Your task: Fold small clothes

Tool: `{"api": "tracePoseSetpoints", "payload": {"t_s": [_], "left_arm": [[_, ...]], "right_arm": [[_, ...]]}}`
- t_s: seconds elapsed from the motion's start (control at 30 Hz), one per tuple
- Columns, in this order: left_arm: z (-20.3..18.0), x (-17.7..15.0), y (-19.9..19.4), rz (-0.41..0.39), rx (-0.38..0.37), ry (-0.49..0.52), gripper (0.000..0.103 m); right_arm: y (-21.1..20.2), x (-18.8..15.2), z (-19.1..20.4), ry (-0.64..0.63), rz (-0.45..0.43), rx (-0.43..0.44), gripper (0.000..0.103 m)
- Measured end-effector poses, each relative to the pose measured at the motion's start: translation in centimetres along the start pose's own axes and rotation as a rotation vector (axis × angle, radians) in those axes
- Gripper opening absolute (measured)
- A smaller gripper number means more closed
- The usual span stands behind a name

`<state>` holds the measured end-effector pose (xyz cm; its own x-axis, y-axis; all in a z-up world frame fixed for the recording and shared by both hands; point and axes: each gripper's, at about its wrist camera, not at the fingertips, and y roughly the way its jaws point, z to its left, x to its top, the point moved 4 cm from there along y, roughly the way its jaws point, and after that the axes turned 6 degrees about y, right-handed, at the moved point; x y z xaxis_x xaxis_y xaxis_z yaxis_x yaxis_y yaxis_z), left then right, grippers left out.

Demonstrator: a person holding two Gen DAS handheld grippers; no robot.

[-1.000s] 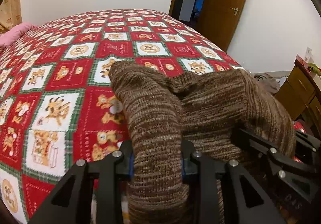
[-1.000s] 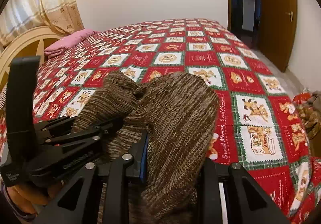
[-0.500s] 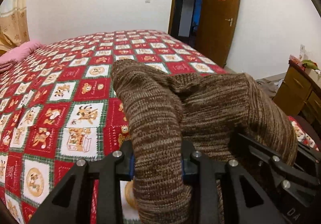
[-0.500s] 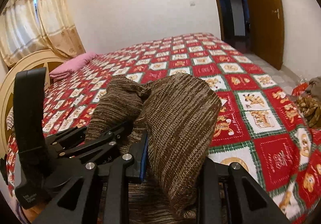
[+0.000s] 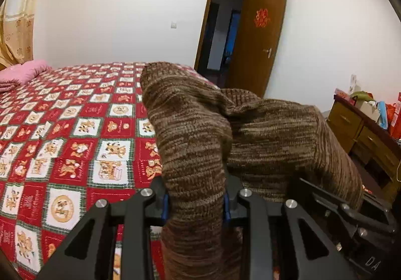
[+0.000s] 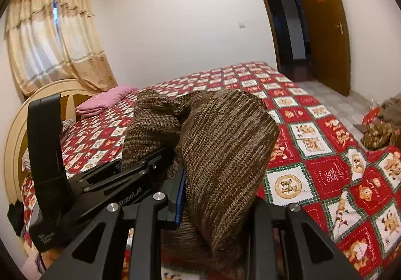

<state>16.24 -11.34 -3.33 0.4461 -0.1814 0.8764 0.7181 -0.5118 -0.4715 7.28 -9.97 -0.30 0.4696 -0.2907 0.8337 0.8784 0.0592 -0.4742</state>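
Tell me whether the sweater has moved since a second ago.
Yes. The sweater, clamped in the left gripper, has risen: its top now reaches the bedspread's far edge by the doorway.

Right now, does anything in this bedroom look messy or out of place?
Mostly the floor past the bed's foot: a loose heap of clothes lies there instead of put away. The dresser top is cluttered with boxes and bags. The brown knit sweater is bunched up only because both claws grip it above the quilt.

Soft, even daylight (fisheye-warped edges)
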Motion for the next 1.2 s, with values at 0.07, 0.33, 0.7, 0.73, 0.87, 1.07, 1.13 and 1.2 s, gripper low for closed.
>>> {"api": "tracePoseSetpoints", "payload": {"t_s": [0.07, 0.33, 0.7, 0.73, 0.87, 1.07, 1.13, 1.2], "left_arm": [[-0.1, 0.2, -1.0, -0.016, -0.004, 0.006, 0.031], [-3.1, 1.4, -2.5, -0.047, -0.092, 0.060, 0.031], [-9.9, 0.9, 3.1, 0.015, -0.208, 0.106, 0.031], [-10.5, 0.8, 3.7, 0.020, -0.211, 0.119, 0.031], [-12.1, 0.5, 5.5, 0.033, -0.216, 0.149, 0.031], [-13.0, 1.0, 9.5, 0.077, -0.198, 0.151, 0.031], [-13.2, 1.2, 11.2, 0.098, -0.195, 0.143, 0.031], [-13.5, 1.2, 12.7, 0.119, -0.183, 0.150, 0.031]], "right_arm": [[-1.3, -0.2, 1.1, -0.025, -0.023, 0.004, 0.026], [-5.8, 0.2, 1.0, -0.037, -0.108, -0.026, 0.026], [-6.4, 0.9, -8.2, 0.067, -0.158, -0.252, 0.026], [-6.2, 0.8, -8.9, 0.082, -0.153, -0.264, 0.026], [-5.1, 0.5, -11.0, 0.104, -0.138, -0.313, 0.026], [-2.0, 1.6, -14.7, 0.135, -0.087, -0.350, 0.026], [-0.6, 2.2, -16.0, 0.139, -0.066, -0.367, 0.026], [0.8, 2.5, -17.3, 0.144, -0.035, -0.388, 0.026]]}}
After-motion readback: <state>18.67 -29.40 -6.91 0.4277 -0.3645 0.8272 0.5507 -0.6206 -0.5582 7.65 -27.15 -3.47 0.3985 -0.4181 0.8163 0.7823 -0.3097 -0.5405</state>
